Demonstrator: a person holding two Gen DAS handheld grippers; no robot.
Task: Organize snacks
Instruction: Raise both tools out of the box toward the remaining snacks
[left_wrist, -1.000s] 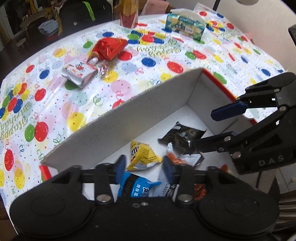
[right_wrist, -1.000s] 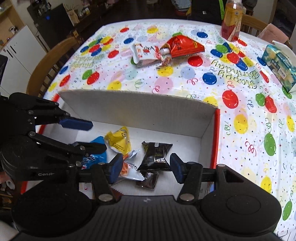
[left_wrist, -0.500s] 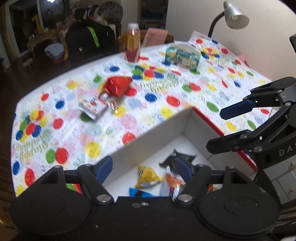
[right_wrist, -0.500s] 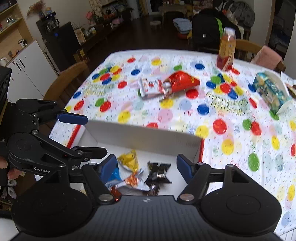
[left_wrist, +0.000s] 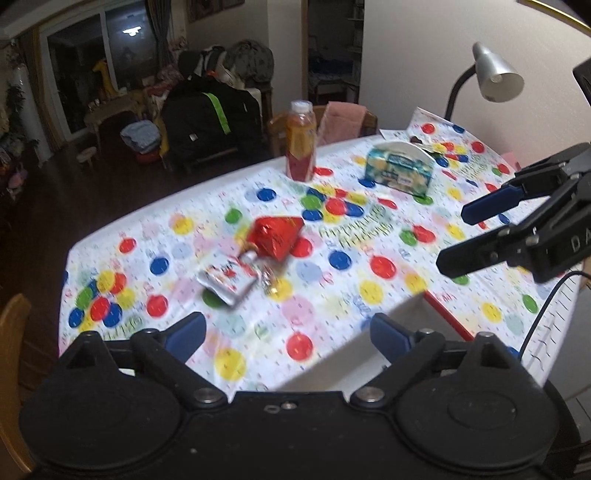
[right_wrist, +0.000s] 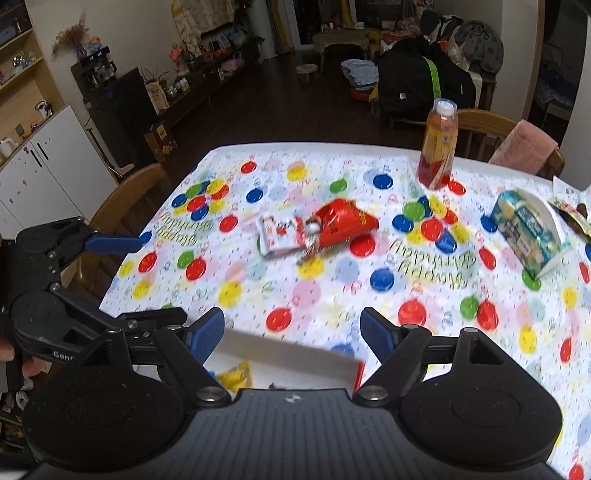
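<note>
While both pairs of tongs are being held above the near edge of the desk, nothing is being carried in either. The left tongs (left_wrist: 286, 334) are being kept wide apart and empty, and the right tongs (right_wrist: 291, 330) are likewise spread with nothing between them. Some snacks are already lying in the white box (right_wrist: 288, 352) at the near edge, a yellow packet (right_wrist: 236, 376) among them. Three more are still waiting near the middle of the desk (right_wrist: 406, 295): a red bag (right_wrist: 343, 223), a white pouch (right_wrist: 279, 236) touching it, and a small foil candy (left_wrist: 271, 284) just beside them. By this reading, the step in hand is the reach for the next snack. A forward move toward the middle is being called for, with one pair of tongs lowered around a single packet and closed on it. The crinkly bag is likely to give under the grip.
</note>
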